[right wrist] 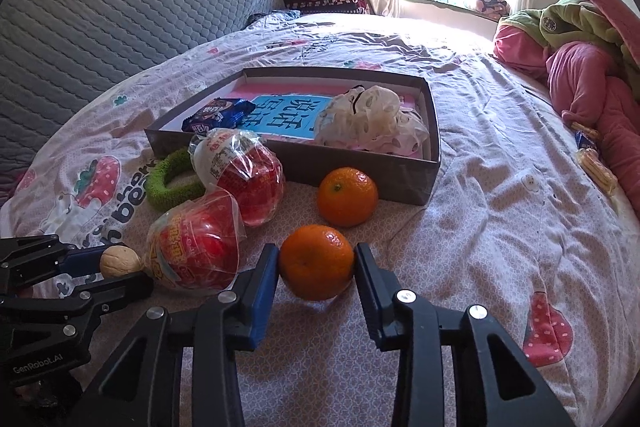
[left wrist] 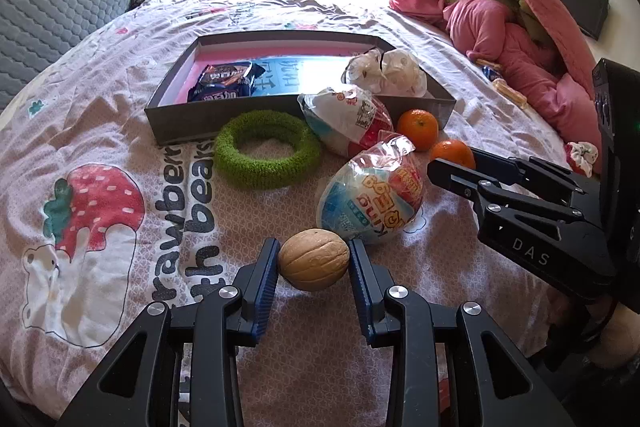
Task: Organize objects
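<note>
The left fingers are clamped on a walnut, one blue pad on each side, just above the bed. The right fingers are clamped on an orange the same way, low over the bed near its front edge. In the left view the right tool's black body reads "DAS"; in the right view the left tool's body reads "GenRobot.AI".

Just behind the walnut lies a wrapped toy egg in clear crinkled film, red, white and blue, with cartoon lettering too distorted to read. A second egg lies behind it, against the front wall of a box. Between the eggs and the box's right front corner sits a second orange. A fuzzy green ring lies flat to the left of the eggs, touching the box front.

The box is shallow, grey and open, in the middle of the bed. Inside are a dark blue snack pack at the left, a blue book with large Chinese characters, and a crumpled white bag at the right.

The bedsheet is printed with a strawberry, a bear and partial words "strawberr" and "bears". Pink and green bedding is heaped at the bed's right edge.
</note>
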A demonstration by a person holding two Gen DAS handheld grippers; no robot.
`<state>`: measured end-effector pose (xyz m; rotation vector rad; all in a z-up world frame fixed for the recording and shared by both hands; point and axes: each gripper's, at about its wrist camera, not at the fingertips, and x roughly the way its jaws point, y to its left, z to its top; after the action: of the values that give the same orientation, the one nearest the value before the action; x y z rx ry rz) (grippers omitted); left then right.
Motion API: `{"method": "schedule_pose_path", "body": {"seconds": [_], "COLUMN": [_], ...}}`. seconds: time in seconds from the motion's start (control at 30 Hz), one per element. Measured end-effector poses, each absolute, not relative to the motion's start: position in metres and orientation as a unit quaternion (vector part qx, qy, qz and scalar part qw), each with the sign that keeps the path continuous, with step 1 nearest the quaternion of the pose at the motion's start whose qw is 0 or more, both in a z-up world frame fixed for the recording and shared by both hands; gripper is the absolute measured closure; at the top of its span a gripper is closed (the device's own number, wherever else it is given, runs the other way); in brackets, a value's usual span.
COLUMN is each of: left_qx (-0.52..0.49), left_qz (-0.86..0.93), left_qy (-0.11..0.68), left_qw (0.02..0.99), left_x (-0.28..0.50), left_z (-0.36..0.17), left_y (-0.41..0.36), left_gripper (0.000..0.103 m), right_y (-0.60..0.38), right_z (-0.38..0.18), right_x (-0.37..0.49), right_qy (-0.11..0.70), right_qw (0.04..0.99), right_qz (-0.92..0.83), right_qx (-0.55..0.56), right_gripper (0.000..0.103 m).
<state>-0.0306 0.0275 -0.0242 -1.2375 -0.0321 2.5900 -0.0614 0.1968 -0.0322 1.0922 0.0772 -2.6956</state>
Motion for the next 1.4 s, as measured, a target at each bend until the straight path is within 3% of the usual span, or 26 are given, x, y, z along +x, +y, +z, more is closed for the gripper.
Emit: {"method": "schedule_pose_path", "body": {"seconds": [1.4], "left_qx": [-0.364], "left_qz": [0.924], "left_qy": [-0.031], "left_qw": [0.109], "left_x": [-0.052], "left_z": [0.027], "left_y": [0.022], "left_gripper": [0.068], "right_y": [0.190], "right_z": [0.010], "right_x": [-0.043], "right_qy": [0.015], "right_qw": [0.135], "right_qz": [-0.945], "right_qx": [0.297], "right_gripper": [0.065]}}
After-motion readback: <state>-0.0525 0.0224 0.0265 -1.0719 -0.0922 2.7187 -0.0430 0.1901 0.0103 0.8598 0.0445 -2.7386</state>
